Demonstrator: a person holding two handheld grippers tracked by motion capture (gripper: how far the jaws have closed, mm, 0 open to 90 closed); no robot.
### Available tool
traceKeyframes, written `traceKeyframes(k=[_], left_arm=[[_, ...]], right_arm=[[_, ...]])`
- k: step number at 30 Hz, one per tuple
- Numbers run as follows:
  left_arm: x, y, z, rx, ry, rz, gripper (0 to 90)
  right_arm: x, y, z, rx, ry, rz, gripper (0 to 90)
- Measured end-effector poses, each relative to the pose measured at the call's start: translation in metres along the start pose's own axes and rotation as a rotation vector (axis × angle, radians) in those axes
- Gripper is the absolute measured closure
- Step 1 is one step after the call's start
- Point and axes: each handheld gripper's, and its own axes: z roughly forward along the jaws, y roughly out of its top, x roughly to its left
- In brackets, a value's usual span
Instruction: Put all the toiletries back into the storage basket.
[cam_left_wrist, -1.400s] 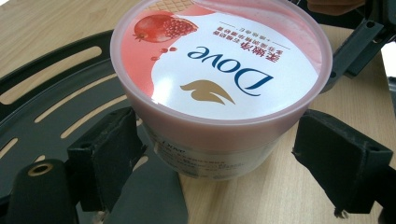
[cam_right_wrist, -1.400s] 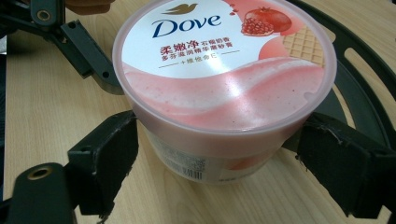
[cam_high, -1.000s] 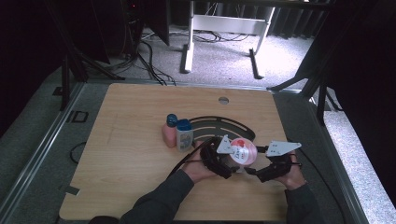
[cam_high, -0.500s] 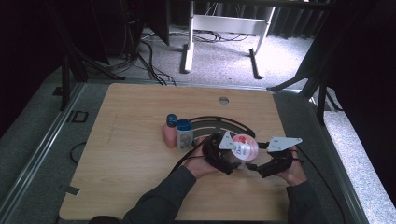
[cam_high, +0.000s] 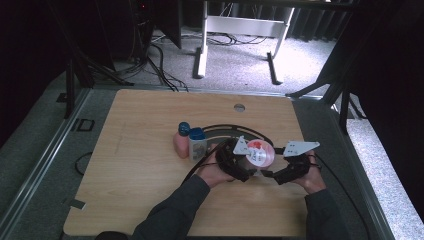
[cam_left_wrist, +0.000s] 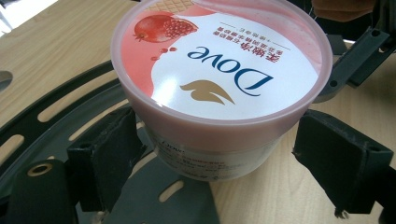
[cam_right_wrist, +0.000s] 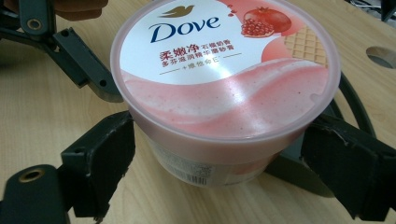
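We are seeing the high view lit evenly from above on the wooden table (cam_high: 140, 165), while the surroundings to the left and right are falling into near black and the grey floor beyond is catching brighter daylight, the whole picture staying soft and a little grainy. In both gripper views we are getting bright, diffuse light with a mild sheen glancing off the tub's lid (cam_left_wrist: 219, 70), the lid staying sharp while the near jaws and frame corners are blurring and bowing slightly.
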Motion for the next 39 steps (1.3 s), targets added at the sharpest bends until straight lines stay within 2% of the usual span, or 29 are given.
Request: traceKeyframes(k=[22,25,37,39], left_arm=[[0.012,0.003,0.013,0.012,0.014,-0.017,14.3],[0.014,0.002,0.015,0.012,0.012,-0.031,14.3],[0.02,0.003,0.019,0.0,0.031,-0.058,14.4],[0.021,0.003,0.02,0.006,0.034,-0.052,14.4]], right_arm=[[-0.017,0.001,0.007,0.028,-0.01,0.001,10.2],[-0.019,0.002,0.009,0.036,-0.012,-0.003,10.2],[-0.027,0.003,0.014,0.031,-0.017,0.014,10.4],[-0.028,0.003,0.014,0.032,-0.016,0.017,10.4]])
